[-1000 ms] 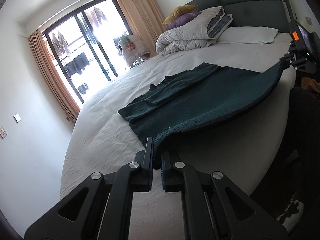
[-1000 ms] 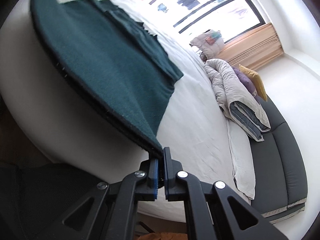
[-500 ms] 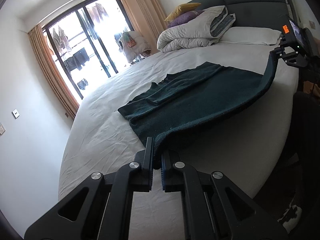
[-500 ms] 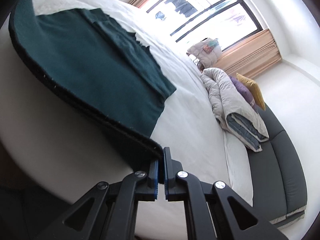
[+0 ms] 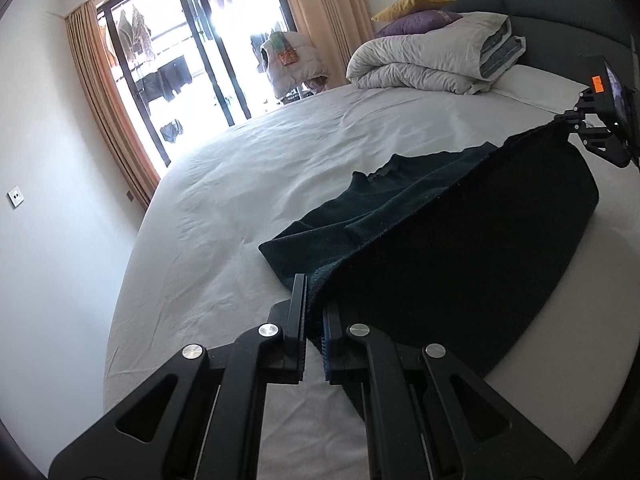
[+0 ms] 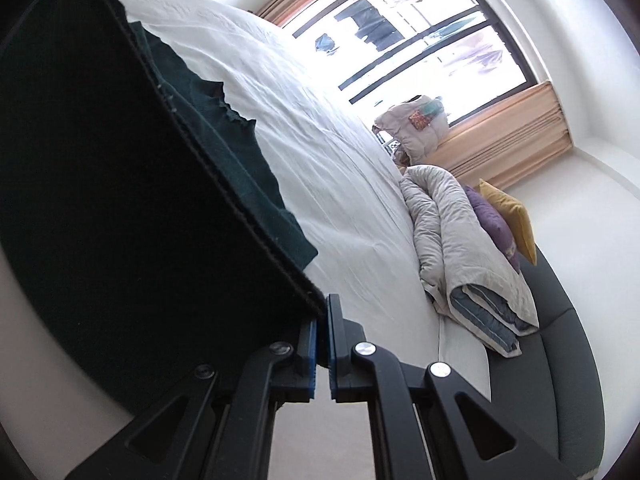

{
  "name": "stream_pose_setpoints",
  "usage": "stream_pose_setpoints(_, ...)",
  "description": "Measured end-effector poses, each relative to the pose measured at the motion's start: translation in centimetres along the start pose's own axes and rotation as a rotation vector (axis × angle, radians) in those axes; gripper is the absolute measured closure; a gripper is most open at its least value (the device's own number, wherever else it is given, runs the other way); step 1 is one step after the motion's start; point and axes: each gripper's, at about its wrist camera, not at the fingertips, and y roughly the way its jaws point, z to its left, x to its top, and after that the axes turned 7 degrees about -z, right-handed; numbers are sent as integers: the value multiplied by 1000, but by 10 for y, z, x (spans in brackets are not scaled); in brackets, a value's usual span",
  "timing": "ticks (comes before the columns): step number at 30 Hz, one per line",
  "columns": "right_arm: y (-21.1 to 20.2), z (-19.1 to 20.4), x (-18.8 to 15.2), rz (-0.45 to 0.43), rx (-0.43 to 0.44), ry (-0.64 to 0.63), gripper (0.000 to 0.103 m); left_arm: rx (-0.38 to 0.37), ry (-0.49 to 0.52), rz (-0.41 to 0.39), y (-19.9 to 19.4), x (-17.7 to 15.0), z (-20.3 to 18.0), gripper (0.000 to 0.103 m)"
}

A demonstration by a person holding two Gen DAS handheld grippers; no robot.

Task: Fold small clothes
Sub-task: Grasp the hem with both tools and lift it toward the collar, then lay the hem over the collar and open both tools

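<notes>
A dark green knitted garment [image 5: 460, 248] [image 6: 132, 216] lies partly on the white bed [image 5: 248, 184], its near half lifted and stretched between both grippers. My left gripper [image 5: 313, 296] is shut on one near corner of the garment. My right gripper [image 6: 323, 312] is shut on the other near corner; it also shows at the far right of the left wrist view as the right gripper [image 5: 568, 120]. The raised half hangs as a dark sheet over the part still lying flat, whose far hem [image 5: 384, 168] rests on the sheet.
A rolled grey duvet [image 5: 432, 60] [image 6: 464, 248] with purple and yellow cushions [image 5: 416, 8] lies at the dark headboard [image 6: 560, 360]. A sliding glass door [image 5: 192, 56] with tan curtains stands beyond the bed. A white wall [image 5: 44, 240] runs along the left.
Both grippers have carried the held edge up and across the bed toward the far hem. The garment now doubles over itself, with more bare sheet showing on the near side.
</notes>
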Motion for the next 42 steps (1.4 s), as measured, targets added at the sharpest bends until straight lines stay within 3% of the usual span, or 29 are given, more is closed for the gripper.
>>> stream_pose_setpoints(5, 64, -5, 26, 39, 33, -26, 99, -11, -49, 77, 75, 19, 30, 98)
stream_pose_setpoints(14, 153, 3, 42, 121, 96, -44, 99, -4, -41, 204, 199, 32, 56, 98)
stream_pose_setpoints(21, 197, 1, 50, 178, 142, -14, 99, 8, -25, 243, 252, 29, 59, 98)
stream_pose_setpoints(27, 224, 9, 53, 218, 182, 60, 99, 28, -21, 280, 283, 17, 54, 97)
stream_pose_setpoints(33, 241, 0, 53, 231, 213, 229, 98, 62, -22, 277, 297, 15, 50, 96)
stream_pose_setpoints(37, 244, -19, 46, 220, 286, 376, 97, 67, -33, 271, 292, 11, 51, 96)
stream_pose_setpoints(39, 243, -39, 39, 207, 323, 491, 82, 68, -39, 270, 289, 12, 51, 96)
stream_pose_setpoints(42, 238, -60, 34, 189, 300, 596, 79, 67, -71, 253, 284, 11, 55, 97)
